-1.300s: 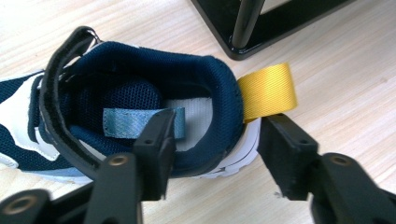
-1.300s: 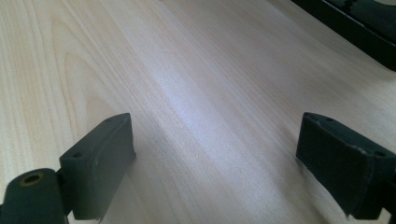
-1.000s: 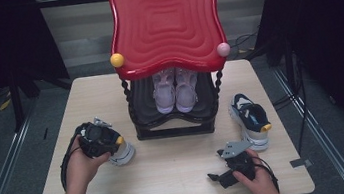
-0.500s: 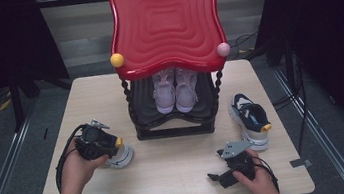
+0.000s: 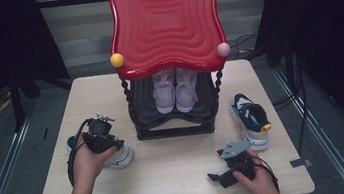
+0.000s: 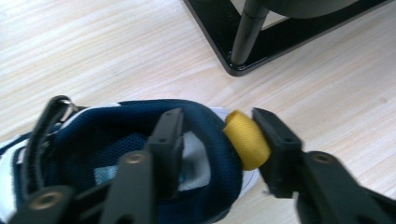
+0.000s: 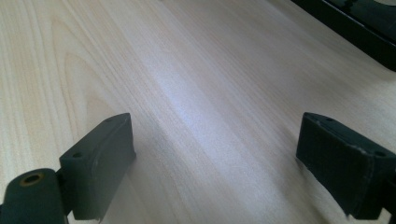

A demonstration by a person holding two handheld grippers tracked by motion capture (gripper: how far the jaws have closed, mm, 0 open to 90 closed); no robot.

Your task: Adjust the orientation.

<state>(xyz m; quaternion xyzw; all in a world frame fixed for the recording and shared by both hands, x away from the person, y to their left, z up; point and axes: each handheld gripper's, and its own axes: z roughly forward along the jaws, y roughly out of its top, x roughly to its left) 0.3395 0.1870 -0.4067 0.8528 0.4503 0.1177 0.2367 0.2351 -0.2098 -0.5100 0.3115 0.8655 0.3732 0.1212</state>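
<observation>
A navy and white sneaker [image 5: 121, 157] lies on the table's left side. My left gripper [image 5: 100, 136] is closed on its heel: one jaw sits inside the navy collar [image 6: 140, 126] and the other presses the yellow pull tab [image 6: 246, 139]. Its jaws have just been closing, with the heel between them. The matching sneaker [image 5: 251, 117] lies at the right of the table. Near the front edge my right gripper [image 5: 217, 178] rests low over the wood, jaws wide apart [image 7: 215, 140], nothing between them.
A black stand [image 5: 173, 124] with a wavy red top [image 5: 165, 22] fills the table's back middle; a pale pink pair of shoes [image 5: 174, 92] sits on its lower shelf. Its base corner [image 6: 233, 65] is close beyond the held sneaker. Bare wood [image 5: 173, 162] lies between the hands.
The left hand and the sneaker shifted slightly left and toward the front edge, then held still. The right hand has not moved.
</observation>
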